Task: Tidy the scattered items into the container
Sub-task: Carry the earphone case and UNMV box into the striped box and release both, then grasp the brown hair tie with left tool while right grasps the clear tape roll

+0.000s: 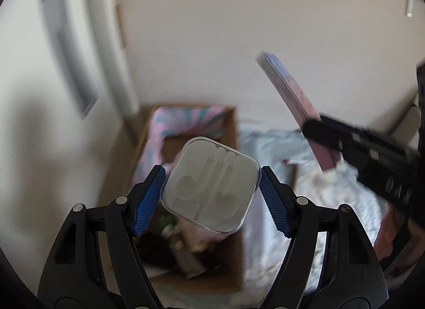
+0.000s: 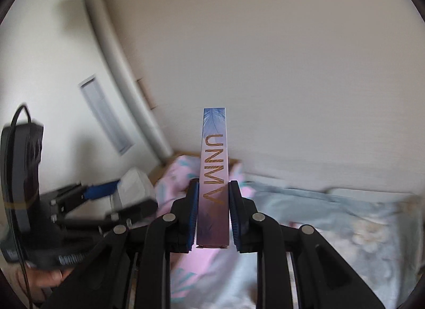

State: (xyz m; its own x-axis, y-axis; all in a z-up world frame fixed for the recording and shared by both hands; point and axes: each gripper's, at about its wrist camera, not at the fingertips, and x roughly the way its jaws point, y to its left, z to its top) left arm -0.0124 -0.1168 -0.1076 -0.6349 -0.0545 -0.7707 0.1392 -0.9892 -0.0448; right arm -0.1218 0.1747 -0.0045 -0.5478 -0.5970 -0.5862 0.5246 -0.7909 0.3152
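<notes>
Cardboard box (image 1: 233,133) with patterned cloth (image 1: 186,120) inside

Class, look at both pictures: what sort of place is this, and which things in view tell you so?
Probably a bedroom at home. A floral bedsheet covers a bed set against a plain wall, and a cardboard box of odds and ends sits beside it.

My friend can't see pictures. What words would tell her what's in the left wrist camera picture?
The left gripper holds a clear plastic case between its blue pads, above an open cardboard box with things inside. To the right, the right gripper holds up a thin pink and blue box over a pale bedsheet.
</notes>
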